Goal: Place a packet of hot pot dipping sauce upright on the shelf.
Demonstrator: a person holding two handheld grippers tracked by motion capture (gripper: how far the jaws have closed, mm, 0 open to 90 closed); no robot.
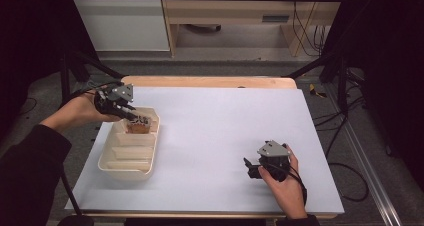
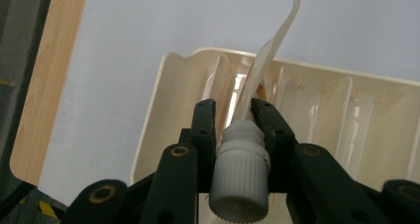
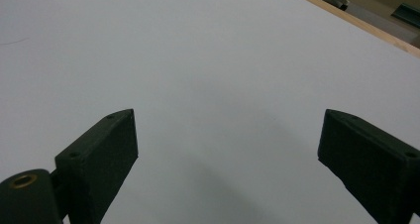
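My left gripper (image 1: 134,117) (image 2: 233,107) is shut on a small squeeze tube (image 2: 267,55) just past its white ribbed screw cap (image 2: 240,169). The tube's flat crimped end points away from me. It hangs over the far end of a cream plastic tray (image 1: 127,161) (image 2: 168,115) with several long compartments. In the high view the tube (image 1: 139,127) looks brownish and sits low in the tray's far compartment. My right gripper (image 1: 250,167) (image 3: 228,135) rests at the near right of the table, open, with only the white table surface between its jaws.
A white sheet (image 1: 225,131) covers the table, and a wooden edge (image 1: 210,81) shows at the far side. Black frame posts (image 1: 65,76) stand at the left and right. Cables (image 1: 345,136) lie on the floor at the right.
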